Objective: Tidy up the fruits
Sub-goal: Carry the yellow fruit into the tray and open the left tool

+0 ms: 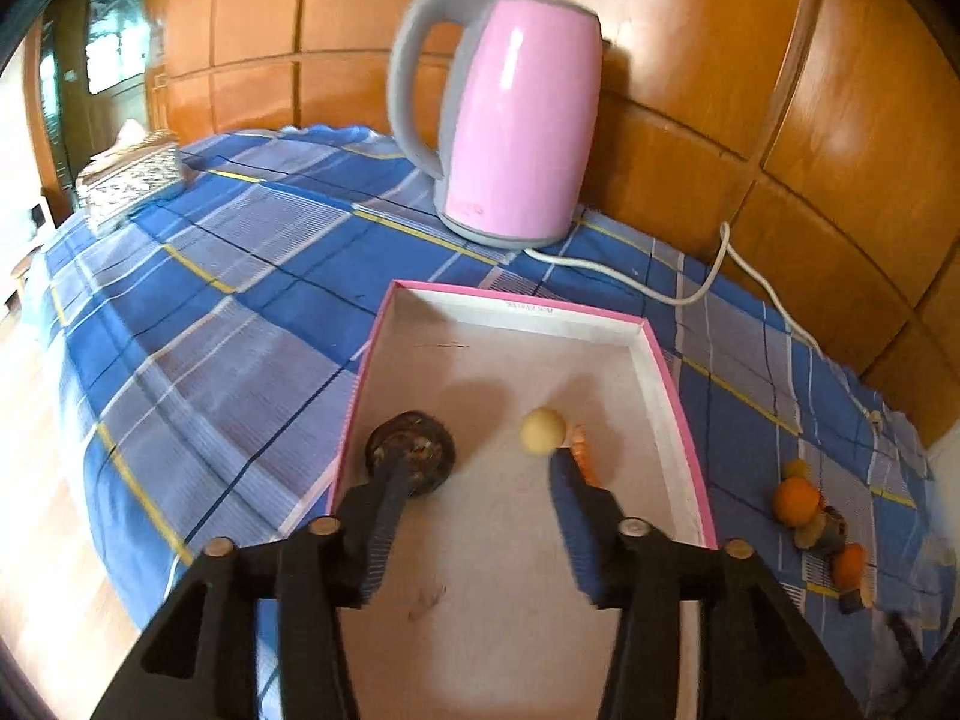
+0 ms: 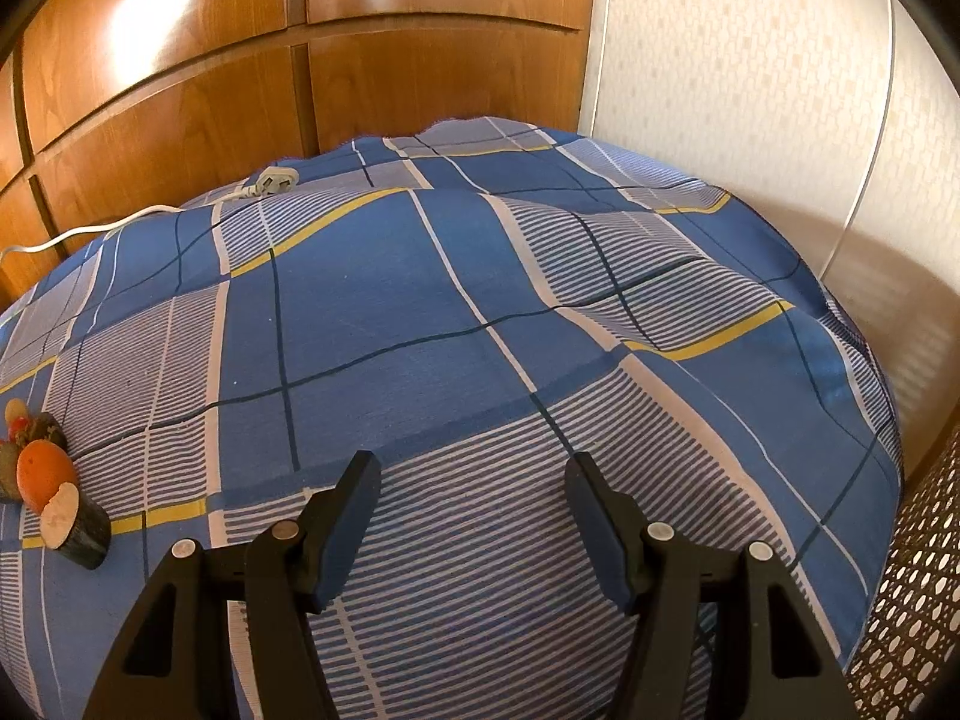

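Blue plaid cloth: it covers the whole table I work over; the pink kettle and its white cord stand behind, no part of my job.
Pink-rimmed box: my drop-off place, I judge; two pieces lie inside, so sorting has begun.
Pile left: orange and dark pieces sit on the cloth well right of the box, so most work remains, I reckon.
Left gripper: released, over the box floor, nothing pinched.
Right gripper: parted, empty, above bare cloth.
Dark round piece: partly behind my left finger; I cannot name the fruit.
Pale ball: free on the floor, touching an orange scrap half hidden by the other finger.
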Tool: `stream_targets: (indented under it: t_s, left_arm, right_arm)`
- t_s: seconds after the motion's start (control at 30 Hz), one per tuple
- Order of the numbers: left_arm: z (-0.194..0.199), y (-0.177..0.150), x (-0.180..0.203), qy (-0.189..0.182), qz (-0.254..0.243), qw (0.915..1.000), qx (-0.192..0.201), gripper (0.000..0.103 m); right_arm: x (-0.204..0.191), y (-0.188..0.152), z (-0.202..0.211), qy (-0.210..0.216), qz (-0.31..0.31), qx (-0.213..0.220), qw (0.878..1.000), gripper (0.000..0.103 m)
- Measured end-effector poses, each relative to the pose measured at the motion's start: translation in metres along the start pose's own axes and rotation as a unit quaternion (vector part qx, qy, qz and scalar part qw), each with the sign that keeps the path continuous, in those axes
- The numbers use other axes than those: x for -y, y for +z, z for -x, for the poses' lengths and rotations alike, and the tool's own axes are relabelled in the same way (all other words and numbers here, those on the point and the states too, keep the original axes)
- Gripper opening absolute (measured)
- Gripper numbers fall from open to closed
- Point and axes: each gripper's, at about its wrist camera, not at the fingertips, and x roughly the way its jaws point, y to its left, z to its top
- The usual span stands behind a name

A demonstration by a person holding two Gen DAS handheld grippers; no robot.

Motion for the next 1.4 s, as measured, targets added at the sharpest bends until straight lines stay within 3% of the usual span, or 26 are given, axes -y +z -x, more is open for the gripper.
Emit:
stream_targets:
  t_s: [0.2,0.63,1.4]
  left_arm:
    - [0.029,-0.023,-0.003,0.003,0.01,0.9998,0.015,0.065]
    - [0.056,-0.063,-0.004,0.006,-0.009,0.9997,0.022,0.071]
    - [0.046,-0.077,-0.016,-0.002,0.017,0.9999,0.003,0.075]
  right_arm:
    - [0.0,0.0,0.0,0.0,0.002,0.002,1.0,0.065]
    - [-0.002,0.0,-0.001,-0.002,0.004,0.005,1.0,0.066]
    - [-0.005,0.001,-0.004,-0.012,0.01,0.003,1.0,0.069]
